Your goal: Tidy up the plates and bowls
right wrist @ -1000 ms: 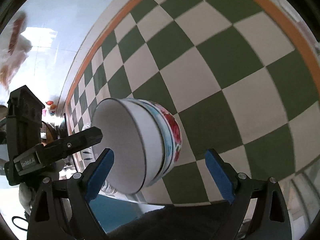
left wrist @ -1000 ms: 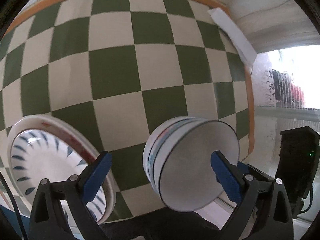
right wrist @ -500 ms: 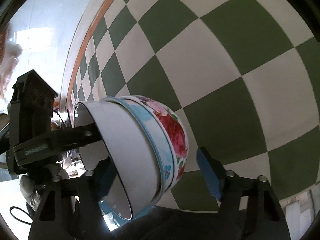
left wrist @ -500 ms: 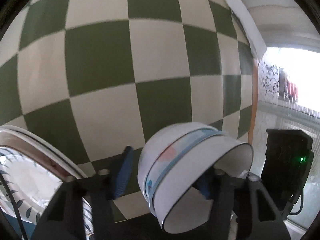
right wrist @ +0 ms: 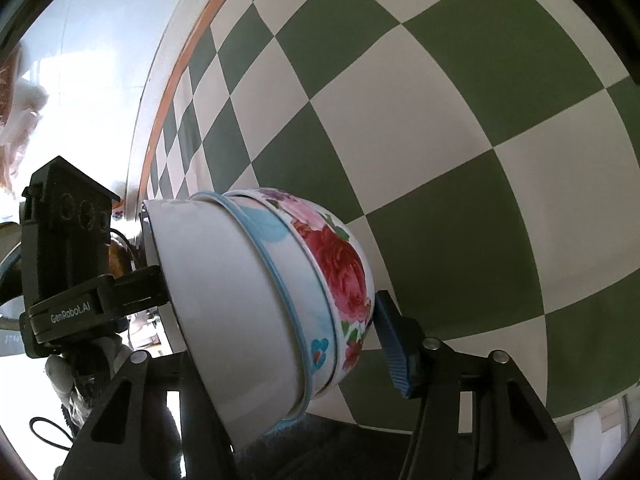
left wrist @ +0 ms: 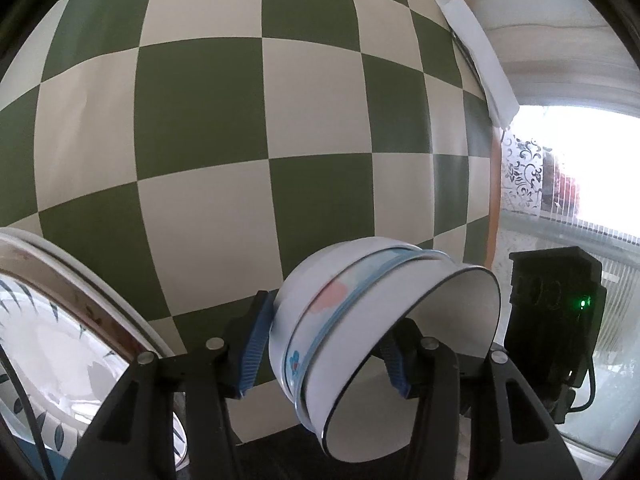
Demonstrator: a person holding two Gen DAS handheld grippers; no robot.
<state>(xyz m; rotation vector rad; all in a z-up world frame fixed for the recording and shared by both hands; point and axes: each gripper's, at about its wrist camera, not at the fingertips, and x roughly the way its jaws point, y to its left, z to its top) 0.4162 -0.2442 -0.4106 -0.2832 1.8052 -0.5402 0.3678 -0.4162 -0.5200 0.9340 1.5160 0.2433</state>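
While both pairs of tongs are closing, a stack of bowls [left wrist: 384, 352] lies on its side between them, its open mouth turned toward the left gripper's side.

In the left wrist view, the left gripper [left wrist: 324, 344] has its left blue pad [left wrist: 254, 344] against the outer wall of the stack, at 9 o'clock from the bowls. Its right blue pad [left wrist: 394, 364] sits inside the white rim at 3 o'clock. So this gripper is clamped on the wall of the stack of bowls, with the wall between the pads.

In the right wrist view, the right gripper [right wrist: 280, 344] has its right blue pad [right wrist: 390, 344] touching the flowered bowl [right wrist: 340, 280] at 3 o'clock. The left pad is hidden behind the white bowl [right wrist: 224, 308], so I cannot tell if it presses. Between these two bowls sits a bowl with a blue rim [right wrist: 280, 280]. At 9 o'clock from the stack the other black gripper body [right wrist: 64, 264] is visible.

Outward from the left gripper, a stack of plates [left wrist: 72, 340] with a dark leaf pattern lies at 8 o'clock, apart from the bowls. Everything rests on a green and cream checkered tablecloth [left wrist: 240, 120] with an orange border. At 1 o'clock near the cloth's edge lies a white strip of paper [left wrist: 476, 56].
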